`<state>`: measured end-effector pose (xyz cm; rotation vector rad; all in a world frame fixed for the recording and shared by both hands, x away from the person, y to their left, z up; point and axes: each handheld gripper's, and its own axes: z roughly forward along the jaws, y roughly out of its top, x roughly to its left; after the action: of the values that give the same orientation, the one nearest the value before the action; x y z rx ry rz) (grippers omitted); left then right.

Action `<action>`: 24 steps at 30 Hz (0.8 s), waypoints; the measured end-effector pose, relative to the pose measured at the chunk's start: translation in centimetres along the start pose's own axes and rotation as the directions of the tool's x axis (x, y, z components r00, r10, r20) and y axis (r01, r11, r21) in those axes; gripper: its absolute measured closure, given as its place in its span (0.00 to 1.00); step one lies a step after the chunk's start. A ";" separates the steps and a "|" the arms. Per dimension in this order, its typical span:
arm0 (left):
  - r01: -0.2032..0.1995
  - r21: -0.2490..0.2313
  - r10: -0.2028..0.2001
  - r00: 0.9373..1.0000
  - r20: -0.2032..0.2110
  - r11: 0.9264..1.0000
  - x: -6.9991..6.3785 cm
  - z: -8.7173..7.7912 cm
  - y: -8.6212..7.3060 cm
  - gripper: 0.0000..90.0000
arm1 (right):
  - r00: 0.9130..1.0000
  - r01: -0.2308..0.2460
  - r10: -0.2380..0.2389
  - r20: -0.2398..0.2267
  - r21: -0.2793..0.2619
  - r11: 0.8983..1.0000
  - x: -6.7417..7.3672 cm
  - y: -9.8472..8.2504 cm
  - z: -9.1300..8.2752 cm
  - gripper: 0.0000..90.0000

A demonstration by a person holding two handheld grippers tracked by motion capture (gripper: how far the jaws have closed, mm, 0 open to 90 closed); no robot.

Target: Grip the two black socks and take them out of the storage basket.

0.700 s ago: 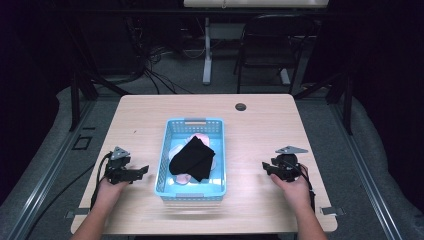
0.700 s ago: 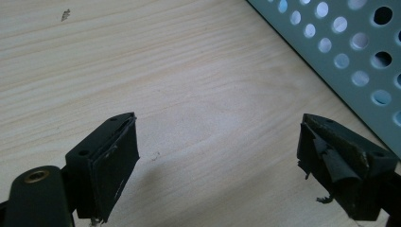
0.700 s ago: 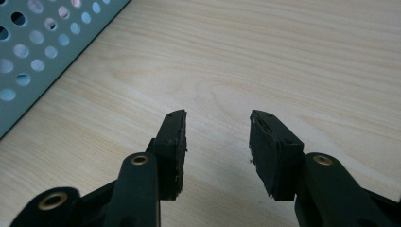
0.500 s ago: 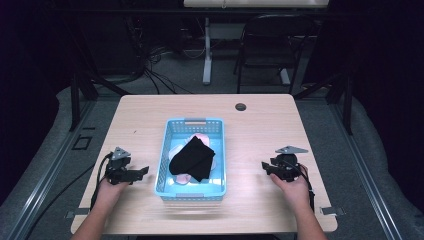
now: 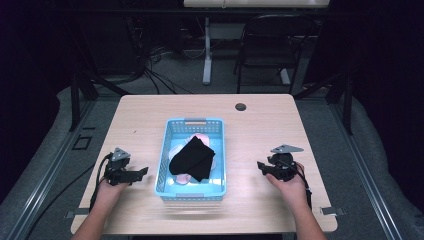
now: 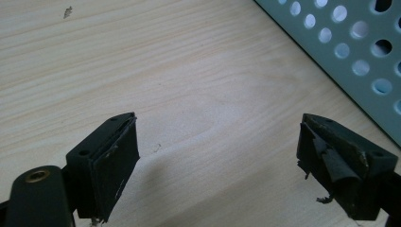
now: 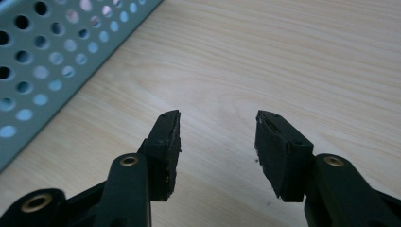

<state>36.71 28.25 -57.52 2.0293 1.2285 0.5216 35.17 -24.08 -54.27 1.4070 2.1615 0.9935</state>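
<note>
Two grippers rest low over the table (image 5: 260,125), one on each side of the blue basket (image 5: 167,150), and neither holds anything. The left gripper (image 5: 141,172) points toward the basket's left wall; in the left gripper view (image 6: 217,165) its jaws stand wide apart over bare wood, with the perforated wall (image 6: 345,52) just beyond them, and the pad on one jaw looks frayed. The right gripper (image 5: 260,165) sits a little farther from the basket, and in the right gripper view (image 7: 217,151) its jaws are parted too, though less widely, with the basket's wall (image 7: 52,56) off to one side. Inside the basket lies a black cloth (image 5: 192,159), rumpled and draped over pale pink and white pieces (image 5: 200,138) that I cannot identify further. The cloth is near the middle of the basket, nearer the person's end than the far handle. It looks light, soft and limp, so it should sag and unfold when lifted rather than keep its shape, and a shallow pinch could catch only one layer or slip off. The best hold is probably a raised fold or an edge near the top of the heap, with the jaws coming down from above, clear of the rim. The pink pieces beneath may cling and ride up with it, so a slow lift would be wise.
</note>
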 end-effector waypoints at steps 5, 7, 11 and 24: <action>0.013 -0.013 -0.013 1.000 0.002 1.000 0.2 0.0 0.1 0.15 | 0.998 -0.010 0.010 -0.063 0.000 1.000 0.5 1.4 -0.6 0.55; 0.011 -0.011 -0.011 1.000 0.005 1.000 0.3 -0.1 0.1 0.15 | 0.997 -0.022 0.021 -0.078 -0.006 1.000 0.7 1.9 -0.7 0.53; 0.009 -0.018 -0.009 1.000 0.012 1.000 0.1 0.0 0.1 0.16 | 0.990 -0.001 0.000 -0.140 -0.004 1.000 1.6 4.3 -1.5 0.51; 0.008 -0.010 -0.008 1.000 0.012 1.000 0.0 -0.1 0.3 0.16 | 0.974 0.119 -0.110 -0.196 0.033 0.992 4.5 9.5 -1.0 0.50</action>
<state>36.84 28.21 -57.29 2.0157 1.2238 0.5105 38.67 -17.98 -46.35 1.2330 2.3887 1.0852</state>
